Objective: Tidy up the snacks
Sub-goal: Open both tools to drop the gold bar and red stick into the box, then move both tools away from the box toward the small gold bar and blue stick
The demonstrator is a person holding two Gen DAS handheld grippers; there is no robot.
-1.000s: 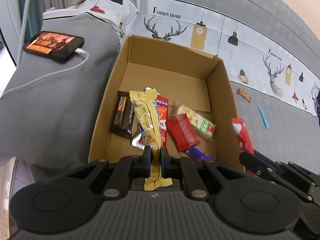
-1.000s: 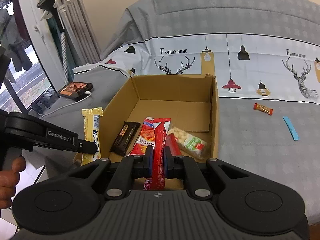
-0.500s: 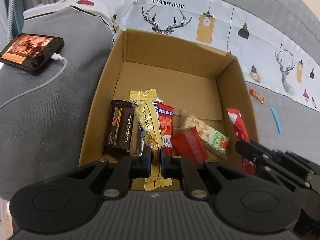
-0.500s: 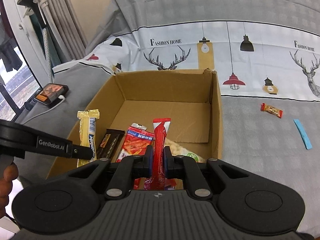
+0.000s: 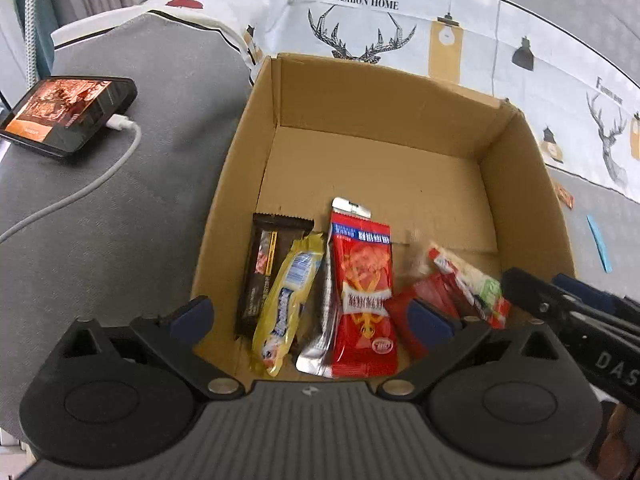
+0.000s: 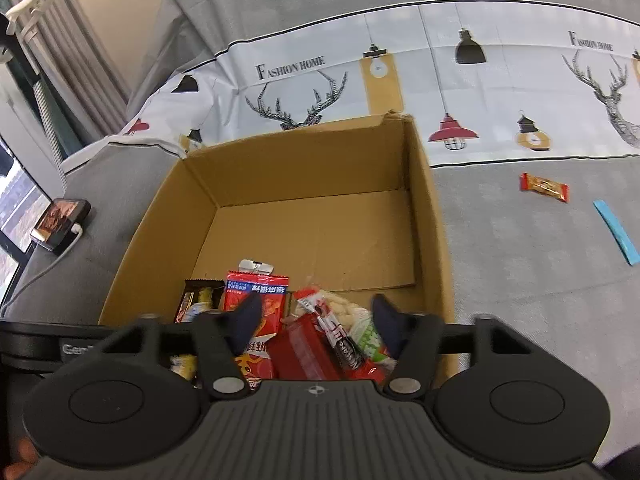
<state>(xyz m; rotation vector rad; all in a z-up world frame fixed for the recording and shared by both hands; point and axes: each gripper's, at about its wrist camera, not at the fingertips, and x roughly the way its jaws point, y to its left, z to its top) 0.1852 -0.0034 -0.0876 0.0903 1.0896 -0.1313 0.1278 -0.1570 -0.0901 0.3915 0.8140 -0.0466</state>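
An open cardboard box (image 5: 240, 152) (image 6: 428, 216) sits on the grey cover and holds several snacks at its near end. My left gripper (image 5: 310, 314) is open above them. A yellow bar (image 5: 286, 304) lies between a dark chocolate bar (image 5: 262, 268) and a red packet (image 5: 364, 292). My right gripper (image 6: 316, 318) is open over the box's near right part. A red stick (image 6: 334, 332) lies on a red wrapper (image 6: 300, 354) and a peanut bag (image 6: 348, 308). An orange candy (image 6: 544, 187) and a blue strip (image 6: 616, 232) lie on the cover to the right of the box.
A phone (image 5: 66, 114) (image 6: 60, 218) with a white charging cable (image 5: 80, 196) lies on the grey cover left of the box. A printed white cloth (image 6: 440, 68) runs behind the box. Curtains and a window stand at the far left.
Both grippers moved over the box and opened. The yellow bar left the left gripper and the red stick left the right gripper; both now lie in the box.
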